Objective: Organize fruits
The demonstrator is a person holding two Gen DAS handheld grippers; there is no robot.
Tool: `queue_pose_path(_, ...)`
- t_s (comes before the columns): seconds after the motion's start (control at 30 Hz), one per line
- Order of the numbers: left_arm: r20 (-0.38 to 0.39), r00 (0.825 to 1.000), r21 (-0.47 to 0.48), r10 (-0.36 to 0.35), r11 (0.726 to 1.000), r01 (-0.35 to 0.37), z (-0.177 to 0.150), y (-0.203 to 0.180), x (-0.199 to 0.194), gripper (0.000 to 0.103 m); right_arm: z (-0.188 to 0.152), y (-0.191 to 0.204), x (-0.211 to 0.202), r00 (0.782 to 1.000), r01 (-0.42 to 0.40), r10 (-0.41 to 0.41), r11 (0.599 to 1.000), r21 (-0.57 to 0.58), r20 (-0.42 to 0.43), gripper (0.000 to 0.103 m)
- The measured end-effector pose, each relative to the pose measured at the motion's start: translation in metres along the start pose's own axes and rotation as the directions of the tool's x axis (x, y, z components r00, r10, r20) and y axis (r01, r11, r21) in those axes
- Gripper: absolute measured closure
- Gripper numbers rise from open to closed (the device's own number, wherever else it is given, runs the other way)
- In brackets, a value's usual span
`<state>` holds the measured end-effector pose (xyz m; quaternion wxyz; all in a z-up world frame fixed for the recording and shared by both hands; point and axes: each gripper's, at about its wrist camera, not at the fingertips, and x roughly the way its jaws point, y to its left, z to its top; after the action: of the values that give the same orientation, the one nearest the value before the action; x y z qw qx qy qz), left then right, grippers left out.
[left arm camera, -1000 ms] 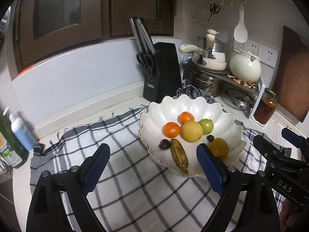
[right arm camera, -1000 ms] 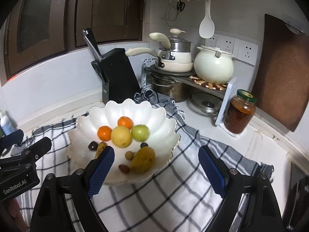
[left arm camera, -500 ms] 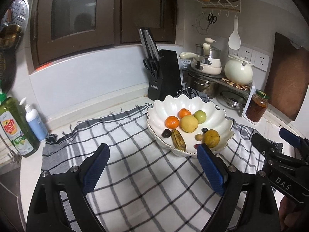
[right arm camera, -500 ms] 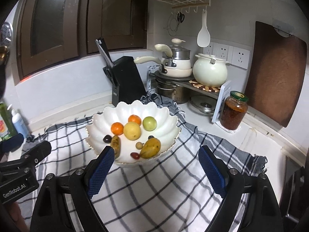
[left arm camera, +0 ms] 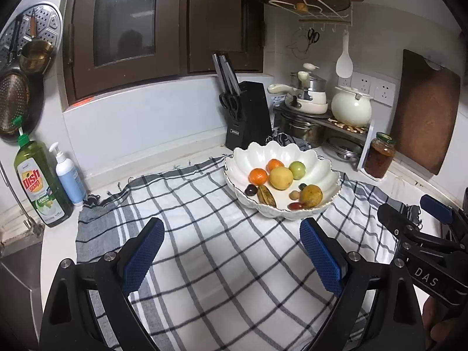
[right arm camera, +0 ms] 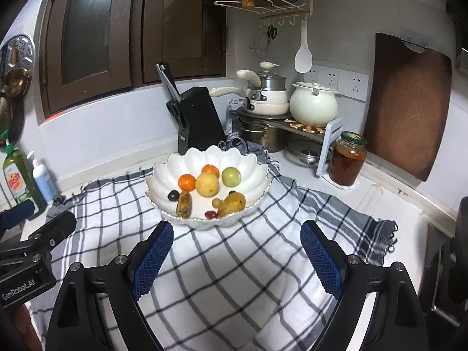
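Note:
A white scalloped bowl point(left arm camera: 321, 165) point(right arm camera: 251, 163) stands on a checked cloth point(left arm camera: 204, 248) point(right arm camera: 248, 263). In it lie two oranges point(left arm camera: 258, 175), a yellow lemon point(left arm camera: 281, 177) point(right arm camera: 207, 184), a green apple point(left arm camera: 297, 169) point(right arm camera: 231, 176), a spotted banana point(left arm camera: 266, 195) point(right arm camera: 183, 203), a mango point(left arm camera: 311, 195) point(right arm camera: 232, 204) and some small dark fruits. My left gripper point(left arm camera: 231, 254) is open and empty, well back from the bowl. My right gripper point(right arm camera: 237, 256) is open and empty, just in front of the bowl.
A black knife block point(left arm camera: 248, 114) stands behind the bowl. Pots on a rack point(right arm camera: 292, 111), a jar point(right arm camera: 347, 158) and a cutting board point(right arm camera: 406, 105) are at the back right. Dish soap point(left arm camera: 38, 181) and a pump bottle point(left arm camera: 68, 175) stand at the left by the sink.
Both grippers have pulled back and up from the bowl, which now looks smaller and farther. The fruits have not moved. Both stay open.

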<state>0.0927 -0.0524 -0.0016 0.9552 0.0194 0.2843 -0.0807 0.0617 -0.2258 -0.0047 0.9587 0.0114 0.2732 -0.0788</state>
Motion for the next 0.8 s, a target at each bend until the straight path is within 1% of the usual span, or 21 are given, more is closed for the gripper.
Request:
queue_pose_path(0.27, 0.01, 1.0, 0.009, -0.008, 1.0, 0.008, -0.02, -0.002, -0.022, 0.008, -0.018, -0.002, -0.025, 1.0, 0.006, -0.006, 1.0, 0.005, 0.018, 0.014)
queue_pose_path(0.5, 0.015, 1.0, -0.004, 0.001, 1.0, -0.001, -0.041, -0.001, -0.04, 0.008, -0.037, -0.003, -0.043, 1.0, 0.004, -0.004, 1.0, 0.006, 0.026, 0.014)
queue_pose_path(0.63, 0.014, 1.0, -0.007, -0.002, 1.0, 0.002, -0.049, 0.0, -0.048, 0.008, -0.045, -0.003, -0.05, 1.0, 0.004, -0.005, 1.0, 0.008, 0.024, 0.014)
queue_pose_path(0.8, 0.023, 1.0, -0.007, -0.002, 1.0, 0.003, -0.057, -0.001, -0.059, 0.004, -0.053, -0.005, -0.059, 1.0, 0.003, -0.004, 1.0, 0.019, 0.025, 0.014)
